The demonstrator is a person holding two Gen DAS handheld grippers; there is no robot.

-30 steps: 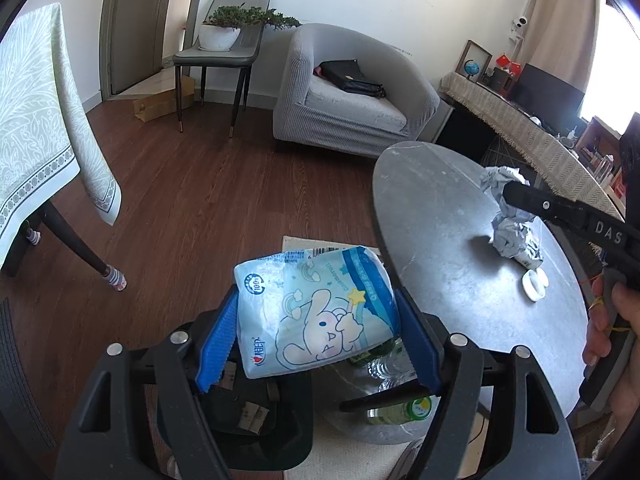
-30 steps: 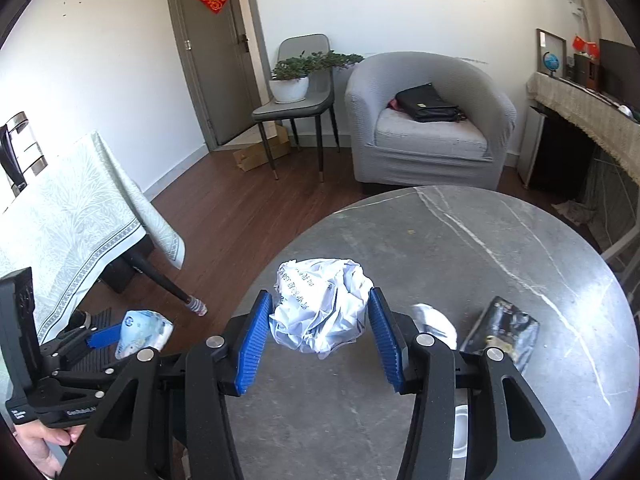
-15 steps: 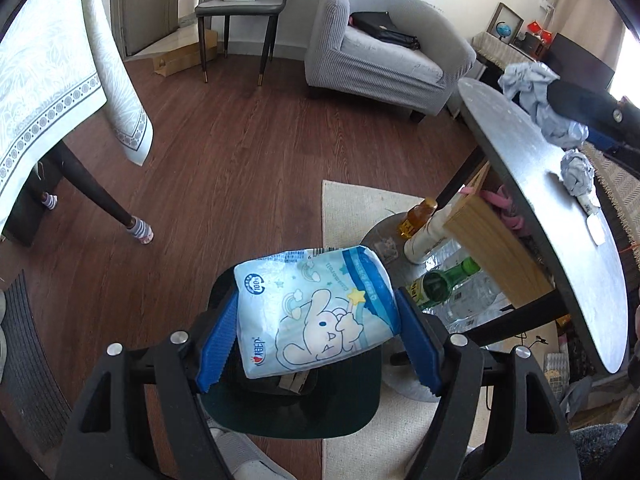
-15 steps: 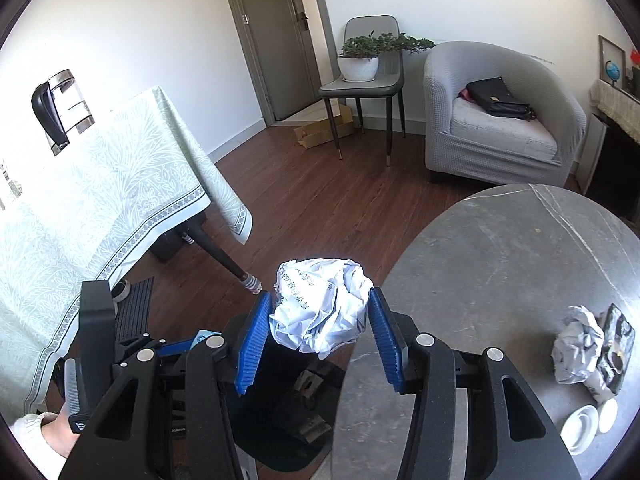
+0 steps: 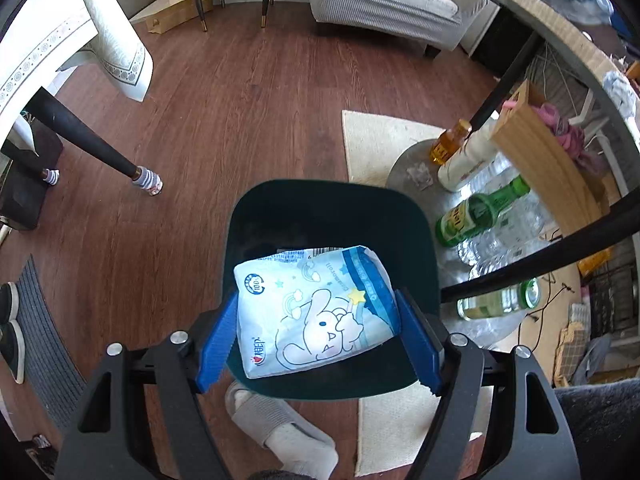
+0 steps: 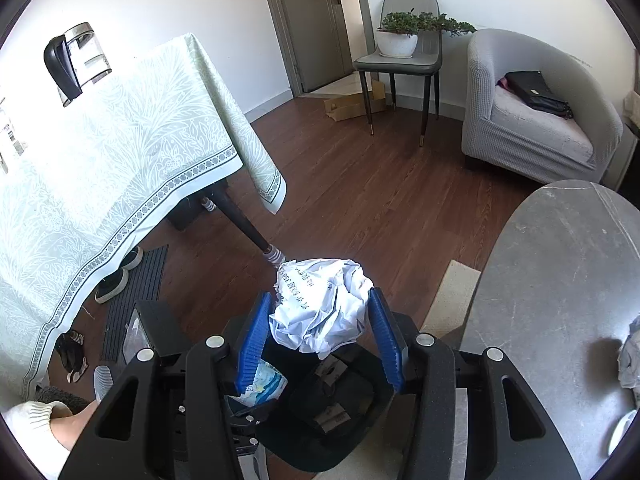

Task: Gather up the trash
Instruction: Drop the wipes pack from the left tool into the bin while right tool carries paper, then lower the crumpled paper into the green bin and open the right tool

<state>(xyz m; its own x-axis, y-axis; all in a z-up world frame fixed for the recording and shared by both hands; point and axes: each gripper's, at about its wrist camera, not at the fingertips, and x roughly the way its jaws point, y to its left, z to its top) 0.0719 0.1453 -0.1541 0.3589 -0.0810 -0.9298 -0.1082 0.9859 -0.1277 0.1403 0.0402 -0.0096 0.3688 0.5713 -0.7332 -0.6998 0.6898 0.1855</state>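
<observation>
My left gripper (image 5: 318, 330) is shut on a light blue tissue pack (image 5: 314, 312) printed with a white cartoon rabbit. It holds the pack over the open dark green trash bin (image 5: 328, 208) on the floor. My right gripper (image 6: 320, 330) is shut on a crumpled white paper ball (image 6: 322, 308). It holds the ball above the same bin (image 6: 332, 436). The left gripper and its tissue pack (image 6: 262, 386) show below in the right wrist view.
A round grey marble table (image 6: 560, 300) stands on the right with more crumpled paper (image 6: 630, 360) on it. Glass and plastic bottles (image 5: 480, 216) lie under it. A cloth-covered table (image 6: 100, 152), an armchair (image 6: 532, 120), a chair with a plant (image 6: 404, 52) and shoes (image 6: 116, 276) surround the wooden floor.
Both grippers have moved from the marble table down and left to over the trash bin, each still holding its item. The left wrist view now looks straight down into the bin.
</observation>
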